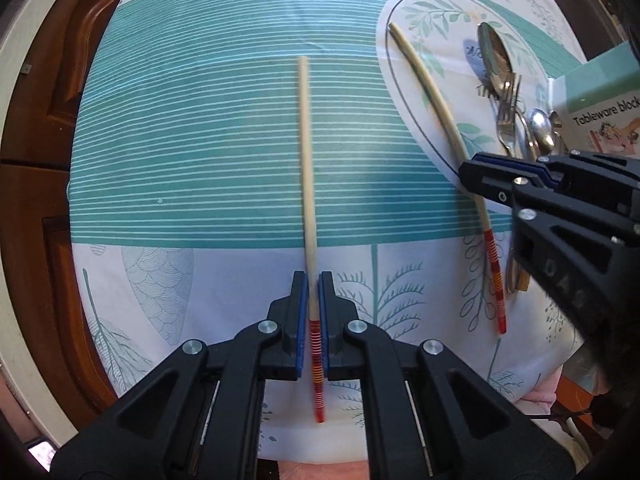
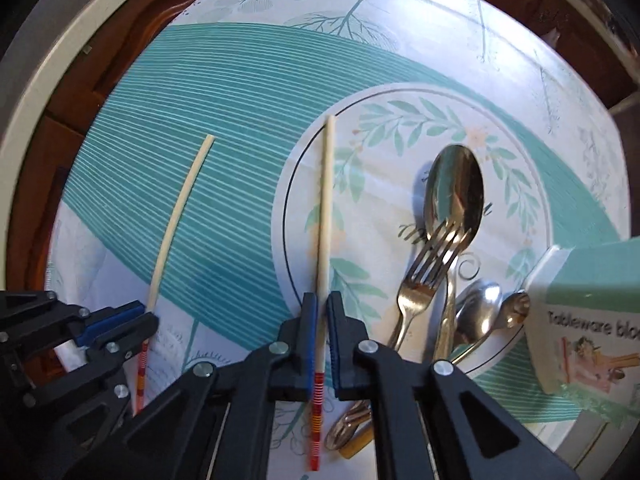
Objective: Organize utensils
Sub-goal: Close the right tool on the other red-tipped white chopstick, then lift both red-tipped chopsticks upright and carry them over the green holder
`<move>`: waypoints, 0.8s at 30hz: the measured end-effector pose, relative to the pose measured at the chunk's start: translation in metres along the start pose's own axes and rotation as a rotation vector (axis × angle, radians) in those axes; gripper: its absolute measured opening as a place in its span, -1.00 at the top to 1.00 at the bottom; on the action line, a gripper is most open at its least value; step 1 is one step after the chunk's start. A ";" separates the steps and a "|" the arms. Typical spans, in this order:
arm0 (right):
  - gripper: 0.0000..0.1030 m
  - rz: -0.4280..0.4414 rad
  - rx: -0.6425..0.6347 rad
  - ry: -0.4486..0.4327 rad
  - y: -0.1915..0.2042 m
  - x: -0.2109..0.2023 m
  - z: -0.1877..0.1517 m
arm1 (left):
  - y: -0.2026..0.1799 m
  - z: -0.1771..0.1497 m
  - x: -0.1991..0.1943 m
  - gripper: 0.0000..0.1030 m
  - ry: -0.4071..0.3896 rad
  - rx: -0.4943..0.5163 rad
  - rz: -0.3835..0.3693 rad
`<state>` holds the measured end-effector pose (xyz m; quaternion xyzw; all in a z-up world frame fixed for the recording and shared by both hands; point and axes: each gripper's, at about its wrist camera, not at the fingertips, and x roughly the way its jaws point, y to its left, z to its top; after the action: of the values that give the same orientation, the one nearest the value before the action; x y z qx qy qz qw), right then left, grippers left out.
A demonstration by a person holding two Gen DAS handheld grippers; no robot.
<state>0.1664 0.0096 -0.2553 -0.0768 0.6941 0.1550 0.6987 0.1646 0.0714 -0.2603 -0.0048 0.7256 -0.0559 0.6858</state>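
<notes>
Meanwhile, spoons (image 2: 454,196) and fork (image 2: 426,272) beside the tableware box (image 2: 584,280).

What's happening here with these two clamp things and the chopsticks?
A person is sorting cutlery with a hand-held gripper in each hand. The left gripper sits around one chopstick lying on the striped tablecloth; the right gripper sits around the other chopstick. Both sets of jaws look nearly closed on the sticks. Beside them lie a large spoon, a fork, smaller spoons and a tableware box.
</notes>
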 end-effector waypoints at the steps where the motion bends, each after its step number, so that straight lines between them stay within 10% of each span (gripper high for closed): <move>1: 0.90 0.036 0.020 0.000 -0.006 -0.002 -0.006 | -0.001 -0.002 -0.002 0.94 -0.015 0.002 -0.009; 13: 0.90 0.280 0.124 -0.503 -0.071 -0.107 -0.123 | -0.062 -0.045 -0.095 0.94 -0.462 0.065 -0.120; 24: 0.90 0.128 0.174 -1.078 -0.140 -0.243 -0.186 | -0.181 -0.049 -0.228 0.94 -0.851 0.297 -0.282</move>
<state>0.0390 -0.2091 -0.0332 0.1137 0.2514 0.1567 0.9483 0.1167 -0.0859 -0.0151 -0.0277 0.3567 -0.2449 0.9011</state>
